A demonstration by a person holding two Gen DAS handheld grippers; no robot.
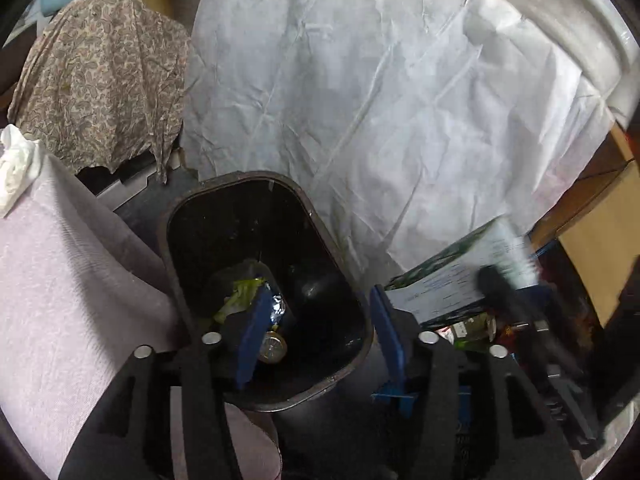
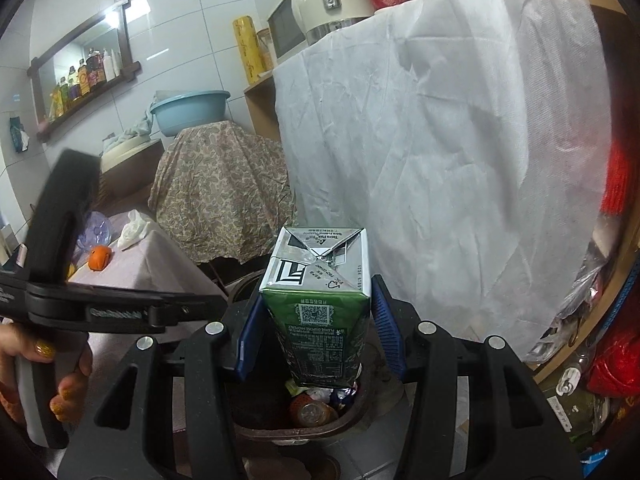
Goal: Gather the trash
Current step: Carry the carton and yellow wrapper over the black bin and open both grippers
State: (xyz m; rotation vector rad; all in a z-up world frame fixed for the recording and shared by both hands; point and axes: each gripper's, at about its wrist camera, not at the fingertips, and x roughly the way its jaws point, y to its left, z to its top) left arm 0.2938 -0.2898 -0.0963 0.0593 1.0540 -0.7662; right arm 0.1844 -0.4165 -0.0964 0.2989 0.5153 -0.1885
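Observation:
A dark rectangular trash bin (image 1: 240, 179) stands on the floor, holding a green wrapper (image 1: 240, 296), a bottle with a gold cap (image 1: 273, 346) and other scraps. My left gripper (image 1: 320, 296) hangs open right above the bin, with nothing between its blue pads. My right gripper (image 2: 318, 296) is shut on a green drink carton (image 2: 320, 280), held upright with its folded silver end facing forward, above the bin (image 2: 352, 414). In the left wrist view the same carton (image 1: 460, 276) appears blurred at the right of the bin. A hand (image 2: 68, 392) holds the left gripper's handle.
A cabinet draped in white cloth (image 1: 380, 100) rises just behind the bin. A paisley-covered stand (image 1: 100, 80) is to its left. A pink-covered table (image 1: 60, 280) beside the bin bears a crumpled tissue (image 1: 16, 164) and an orange object (image 2: 98, 258). Cluttered shelves (image 2: 600, 360) stand right.

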